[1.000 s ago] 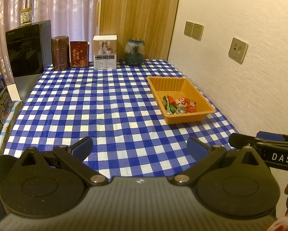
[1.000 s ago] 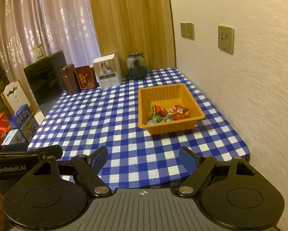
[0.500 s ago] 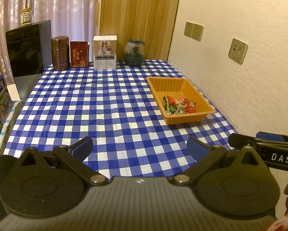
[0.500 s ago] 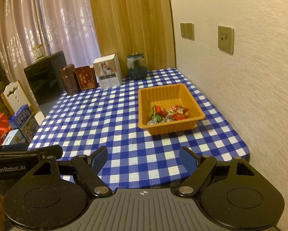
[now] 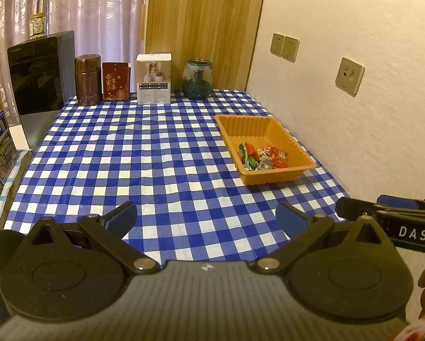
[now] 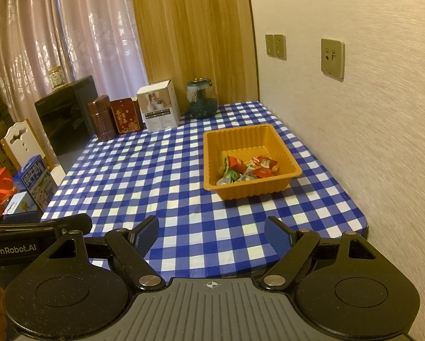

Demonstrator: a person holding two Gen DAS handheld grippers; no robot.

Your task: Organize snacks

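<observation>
An orange plastic tray [image 5: 272,119] [image 6: 289,153] sits on the right side of the blue checked table, near the wall. Several wrapped snacks [image 5: 265,156] [image 6: 247,167], red and green, lie bunched at its near end. My left gripper [image 5: 206,217] hangs open over the table's near edge, nothing between its blue pads. My right gripper [image 6: 211,234] is open too, also at the near edge, with the tray ahead of it. Each gripper shows at the side of the other's view.
Along the far edge stand a brown canister [image 5: 87,79], a red tin [image 5: 115,85], a white box [image 5: 153,78] and a dark glass jar [image 5: 197,78]. A black appliance [image 5: 39,71] and milk cartons [image 6: 37,182] are at the left. Wall at the right.
</observation>
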